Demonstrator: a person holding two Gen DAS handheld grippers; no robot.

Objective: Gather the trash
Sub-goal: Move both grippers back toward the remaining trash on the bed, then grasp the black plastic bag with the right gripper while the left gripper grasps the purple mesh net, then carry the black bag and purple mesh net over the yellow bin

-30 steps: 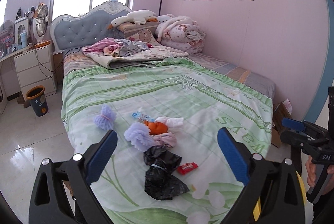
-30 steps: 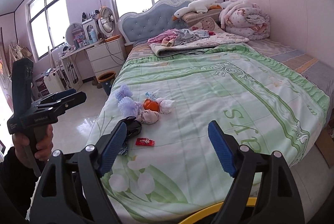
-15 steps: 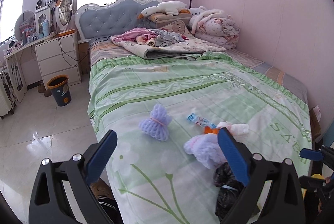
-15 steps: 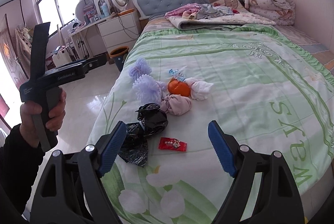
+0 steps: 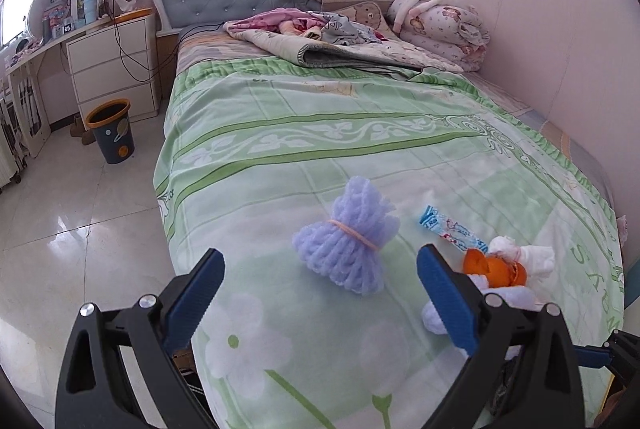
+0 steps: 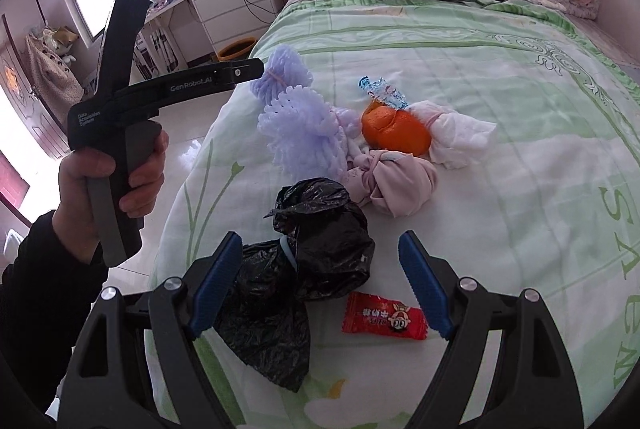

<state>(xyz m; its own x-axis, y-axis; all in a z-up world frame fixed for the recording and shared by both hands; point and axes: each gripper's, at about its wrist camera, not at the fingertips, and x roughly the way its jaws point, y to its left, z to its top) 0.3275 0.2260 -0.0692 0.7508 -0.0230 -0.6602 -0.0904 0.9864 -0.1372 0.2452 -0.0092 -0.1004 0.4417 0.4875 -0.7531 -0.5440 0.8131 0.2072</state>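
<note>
Trash lay in a loose cluster near the foot of the green floral quilt (image 6: 500,77), toward its left edge. We saw a crinkled black plastic bag (image 6: 320,241), glossy and knotted, with a second flatter black bag (image 6: 264,313) touching it at seven o'clock. At the first bag's five o'clock lay a flat red candy wrapper (image 6: 384,317), smooth and rectangular. At twelve o'clock from the bags sat a knotted pink cloth bundle (image 6: 392,181), orange peel (image 6: 394,131), crumpled white tissue (image 6: 460,137), a blue foil wrapper (image 6: 382,93) and two ribbed lilac foam fruit nets (image 6: 304,133).

Our right gripper (image 6: 320,285) hovered over the black bags and red wrapper, jaws wide apart, holding nothing. Our left gripper (image 5: 320,293) stood equally spread and empty, framing one foam net (image 5: 348,249) cinched by a rubber band. A round dark bin (image 5: 112,131) with an orange rim stood on the glossy tile floor (image 5: 80,229).
</note>
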